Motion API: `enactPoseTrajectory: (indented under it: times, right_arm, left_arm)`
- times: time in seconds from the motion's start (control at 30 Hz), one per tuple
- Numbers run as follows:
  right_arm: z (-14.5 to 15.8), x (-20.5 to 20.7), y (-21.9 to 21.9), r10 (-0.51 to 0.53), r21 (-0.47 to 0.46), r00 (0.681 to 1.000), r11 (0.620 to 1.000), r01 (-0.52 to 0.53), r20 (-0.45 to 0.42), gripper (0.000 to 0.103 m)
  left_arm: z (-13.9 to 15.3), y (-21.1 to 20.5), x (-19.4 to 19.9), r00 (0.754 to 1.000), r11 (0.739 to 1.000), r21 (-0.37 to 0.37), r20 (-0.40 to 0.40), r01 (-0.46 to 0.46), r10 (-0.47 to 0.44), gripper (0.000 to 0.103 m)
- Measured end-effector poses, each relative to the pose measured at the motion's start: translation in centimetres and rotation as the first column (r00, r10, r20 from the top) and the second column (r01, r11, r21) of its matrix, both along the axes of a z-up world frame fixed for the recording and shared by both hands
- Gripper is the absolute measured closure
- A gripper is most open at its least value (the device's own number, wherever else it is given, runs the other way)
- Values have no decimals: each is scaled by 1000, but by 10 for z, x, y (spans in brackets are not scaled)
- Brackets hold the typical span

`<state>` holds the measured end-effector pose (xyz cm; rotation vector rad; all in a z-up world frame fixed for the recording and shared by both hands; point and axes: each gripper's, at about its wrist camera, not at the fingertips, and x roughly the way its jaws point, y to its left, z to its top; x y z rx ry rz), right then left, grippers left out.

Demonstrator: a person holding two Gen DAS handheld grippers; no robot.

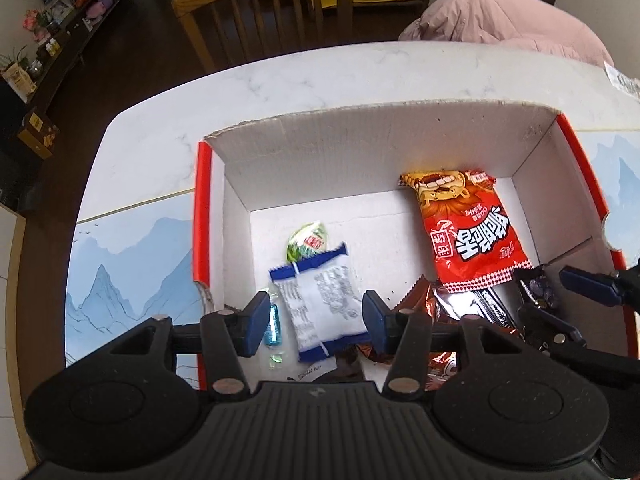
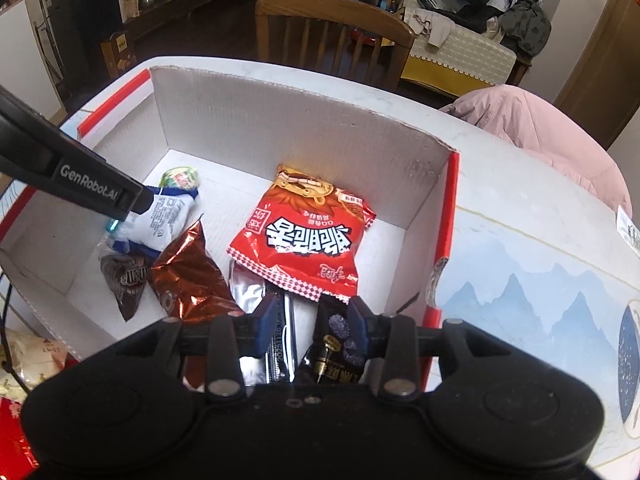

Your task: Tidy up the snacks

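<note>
the right gripper (image 2: 312, 322) has its jaws spread over a black packet (image 2: 336, 344) in the cardboard box (image 2: 280, 120); it may snag the silver wrapper (image 2: 250, 292) beside it. the left gripper (image 1: 316, 316), jaws released, straddles a white-and-blue pouch (image 1: 320, 300). the left gripper's body reads "genrobot.ai"; the red bag (image 2: 304, 236) beyond bears asian lettering.

A home living-dining room: wooden chair (image 2: 336, 28), clothes-piled sofa (image 2: 472, 40), marble table (image 1: 280, 76).
</note>
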<state>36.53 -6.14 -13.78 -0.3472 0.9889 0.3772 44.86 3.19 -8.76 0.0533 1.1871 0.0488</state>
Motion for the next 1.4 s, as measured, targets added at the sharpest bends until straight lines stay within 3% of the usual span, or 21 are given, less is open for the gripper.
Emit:
enactPoseTrajectory:
  times: [0.4, 0.83, 1.07, 1.33, 1.4]
  right_arm:
    - [41, -27, -13, -36, 112, 998, 993, 30, 50, 54]
    - [88, -87, -8, -14, 214, 993, 977, -11, 115, 40]
    - [98, -125, 0, 13, 229, 991, 972, -44, 136, 37]
    - [98, -163, 7, 45, 241, 990, 967, -77, 135, 25]
    - [96, -171, 9, 62, 242, 990, 966, -93, 130, 20]
  left_arm:
    - [47, 29, -34, 997, 998, -64, 80, -13, 18, 49]
    - [103, 58, -115, 982, 991, -133, 189, 11, 15, 49]
    - [115, 72, -165, 976, 989, -150, 218, 20, 13, 49]
    - [112, 87, -218, 974, 986, -166, 225, 22, 16, 45]
    - [107, 91, -230, 975, 985, -171, 220, 16, 22, 37]
